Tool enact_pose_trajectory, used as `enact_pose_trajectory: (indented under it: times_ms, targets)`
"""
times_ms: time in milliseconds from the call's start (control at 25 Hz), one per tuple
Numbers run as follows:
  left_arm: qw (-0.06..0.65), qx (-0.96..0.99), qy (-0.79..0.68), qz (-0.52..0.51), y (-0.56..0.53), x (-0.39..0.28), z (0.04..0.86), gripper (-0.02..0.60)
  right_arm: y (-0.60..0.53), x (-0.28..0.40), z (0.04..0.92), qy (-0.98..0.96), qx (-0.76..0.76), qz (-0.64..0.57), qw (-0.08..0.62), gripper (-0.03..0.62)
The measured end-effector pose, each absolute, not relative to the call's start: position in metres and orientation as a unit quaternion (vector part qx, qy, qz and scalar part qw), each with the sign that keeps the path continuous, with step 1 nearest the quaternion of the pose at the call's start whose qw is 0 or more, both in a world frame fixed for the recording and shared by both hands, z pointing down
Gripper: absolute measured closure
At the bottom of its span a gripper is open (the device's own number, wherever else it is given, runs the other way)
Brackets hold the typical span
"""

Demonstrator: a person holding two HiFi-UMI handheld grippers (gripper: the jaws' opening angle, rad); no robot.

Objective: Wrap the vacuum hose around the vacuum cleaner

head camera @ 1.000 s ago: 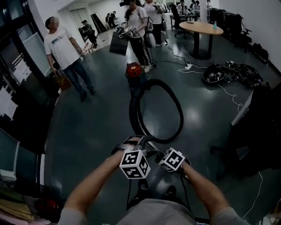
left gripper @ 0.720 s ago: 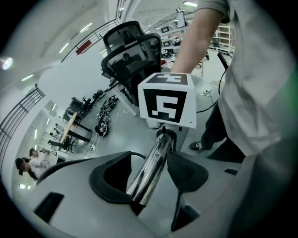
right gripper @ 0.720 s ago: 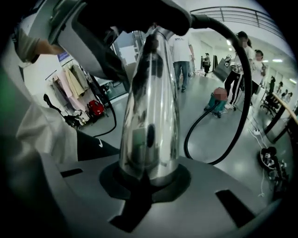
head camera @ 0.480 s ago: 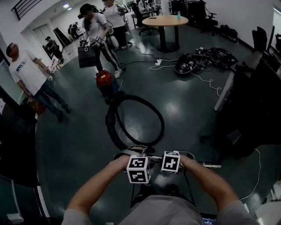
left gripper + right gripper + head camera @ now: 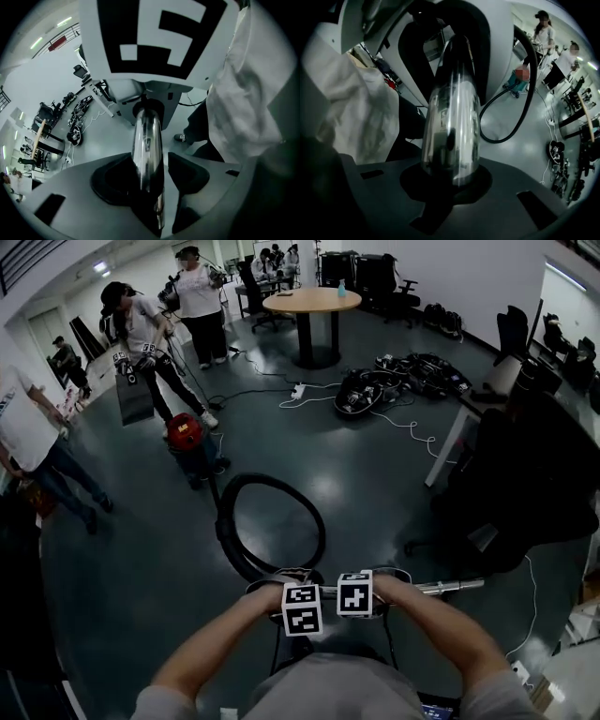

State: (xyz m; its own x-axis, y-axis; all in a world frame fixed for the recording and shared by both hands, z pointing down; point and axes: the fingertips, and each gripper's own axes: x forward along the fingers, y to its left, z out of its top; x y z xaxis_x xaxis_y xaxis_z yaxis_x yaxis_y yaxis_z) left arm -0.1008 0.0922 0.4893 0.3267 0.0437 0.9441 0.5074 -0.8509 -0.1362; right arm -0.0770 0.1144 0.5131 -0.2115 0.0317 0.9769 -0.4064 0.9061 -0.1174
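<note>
While clamping slick chrome wand (image 5: 455,587) in right gripper (image 5: 450,183), straddled it with wide-open left gripper (image 5: 150,173); judged floppy black hose (image 5: 225,521), looped beside red vacuum cleaner (image 5: 185,432), best taken mid-loop.

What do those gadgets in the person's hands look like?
The left hand-held gripper and right hand-held gripper each have a grey body with dark jaws and a white cube printed with black square markers. The sleeves are short and light.

light: dim, overhead | glare: floor (image 5: 328,488) sheen (soft) | edges: fisheye bend, dark corners
</note>
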Motion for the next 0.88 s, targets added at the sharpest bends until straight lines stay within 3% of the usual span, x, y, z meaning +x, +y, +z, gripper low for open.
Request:
enact_pose_trajectory:
  times_ms: [80,280,480,880]
  targets:
    - [0.217,-0.785,-0.189,-0.548,0.084,-0.105,0.491,0.339,0.109,-0.078,0.509,-0.745,0.122,0.191,0.627,0.553]
    - [0.228,-0.784,-0.225,-0.531,0.068,-0.123,0.492,0.434,0.102,-0.093,0.495,-0.714,0.110,0.213,0.658,0.553]
    - [0.170,-0.796,-0.276,-0.511,0.068,-0.148,0.495,0.449,0.100,-0.113,0.498,-0.687,0.085,0.246,0.679,0.553]
    - [0.164,-0.816,-0.241,-0.499,0.037,-0.191,0.486,0.451,0.072,-0.161,0.490,-0.700,0.044,0.250,0.667,0.553]
